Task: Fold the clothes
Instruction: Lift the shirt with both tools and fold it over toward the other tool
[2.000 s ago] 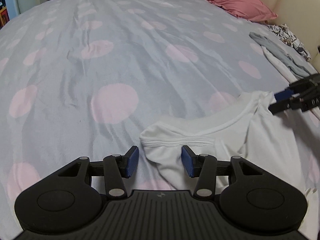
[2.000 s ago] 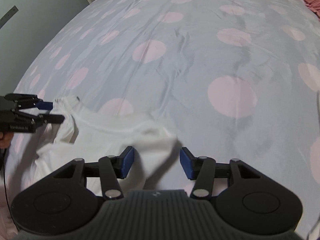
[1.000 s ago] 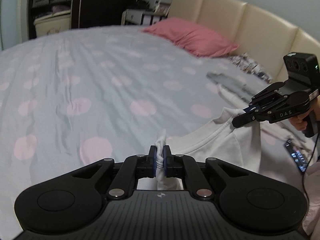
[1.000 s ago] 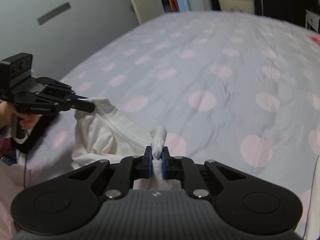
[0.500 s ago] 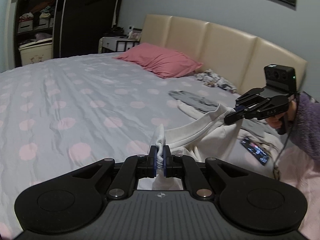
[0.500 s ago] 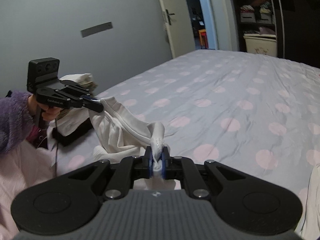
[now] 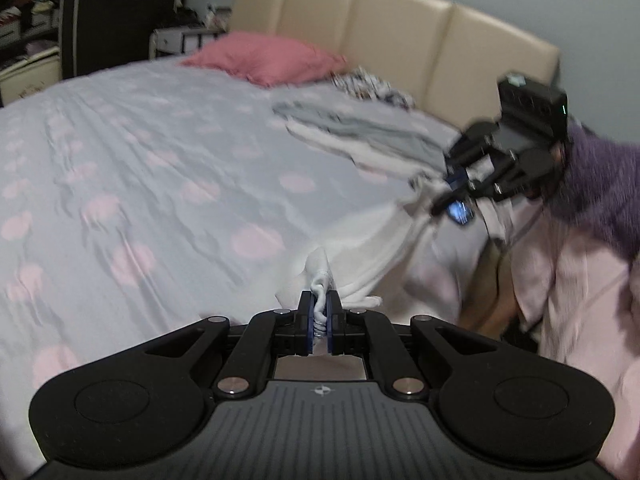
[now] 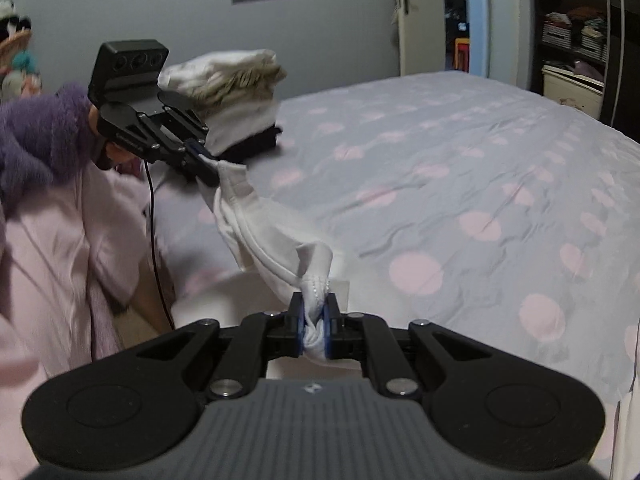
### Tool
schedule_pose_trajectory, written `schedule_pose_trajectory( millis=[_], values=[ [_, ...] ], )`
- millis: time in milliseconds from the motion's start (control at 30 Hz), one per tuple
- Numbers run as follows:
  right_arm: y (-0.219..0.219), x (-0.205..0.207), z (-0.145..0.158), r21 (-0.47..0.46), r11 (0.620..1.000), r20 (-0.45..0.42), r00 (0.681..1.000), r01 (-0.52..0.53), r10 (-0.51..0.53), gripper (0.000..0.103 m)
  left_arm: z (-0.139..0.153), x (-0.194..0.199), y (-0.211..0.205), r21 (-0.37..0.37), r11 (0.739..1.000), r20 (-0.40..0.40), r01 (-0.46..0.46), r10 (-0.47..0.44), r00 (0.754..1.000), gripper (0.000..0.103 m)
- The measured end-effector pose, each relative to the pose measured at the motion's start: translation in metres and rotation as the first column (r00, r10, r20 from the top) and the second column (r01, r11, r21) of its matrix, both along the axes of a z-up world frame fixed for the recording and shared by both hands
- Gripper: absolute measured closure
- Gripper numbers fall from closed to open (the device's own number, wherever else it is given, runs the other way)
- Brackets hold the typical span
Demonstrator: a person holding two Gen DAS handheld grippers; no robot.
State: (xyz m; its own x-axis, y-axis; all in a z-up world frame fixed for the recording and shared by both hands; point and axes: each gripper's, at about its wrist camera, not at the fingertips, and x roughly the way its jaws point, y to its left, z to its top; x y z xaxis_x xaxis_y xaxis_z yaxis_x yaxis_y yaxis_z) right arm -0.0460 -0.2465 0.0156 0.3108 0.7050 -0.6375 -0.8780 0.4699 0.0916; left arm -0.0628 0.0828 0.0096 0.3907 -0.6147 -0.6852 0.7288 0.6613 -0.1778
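Left wrist view: the left gripper [image 7: 319, 316] is clamped on a bunched corner of the white shirt [image 7: 360, 248], which hangs lifted above the bed [image 7: 140, 152] near its right edge. The right gripper [image 7: 452, 196], blurred, pinches the other corner beside a purple sleeve [image 7: 600, 184].

Right wrist view: the right gripper [image 8: 315, 326] is closed on its shirt [image 8: 276, 240] corner; the left gripper [image 8: 208, 170] holds the far one, cloth sagging between them over the bed's [image 8: 460, 168] near edge, in front of a folded stack [image 8: 236, 96].

To do this well, I'd draw the grippers apart until the neckline runs taut and level, then lower the shirt flat on open bedspread before folding.
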Motion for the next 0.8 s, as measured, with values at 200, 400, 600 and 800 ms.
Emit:
schedule_pose_trajectory(
  millis=[200, 400, 600, 800],
  values=[
    [0.002, -0.002, -0.008, -0.052, 0.999, 0.018, 1.000, -0.010, 0.011, 0.092, -0.029, -0.022, -0.023, 0.087, 0.995, -0.024, 0.042, -0.040, 0.999, 0.099],
    [0.009, -0.007, -0.014, -0.102, 0.993, 0.023, 0.998, -0.063, 0.066, 0.092, -0.045, -0.047, -0.039, 0.241, 0.967, 0.000, 0.082, -0.084, 0.996, 0.099],
    [0.022, -0.027, -0.040, -0.245, 0.954, 0.027, 0.982, -0.173, 0.185, 0.092, -0.058, -0.065, -0.051, 0.356, 0.923, 0.017, 0.148, -0.165, 0.986, 0.099],
    [0.030, -0.039, -0.071, -0.334, 0.915, 0.011, 0.970, -0.226, 0.243, 0.091, -0.071, -0.075, -0.057, 0.478, 0.855, 0.021, 0.200, -0.239, 0.971, 0.100]
  ],
)
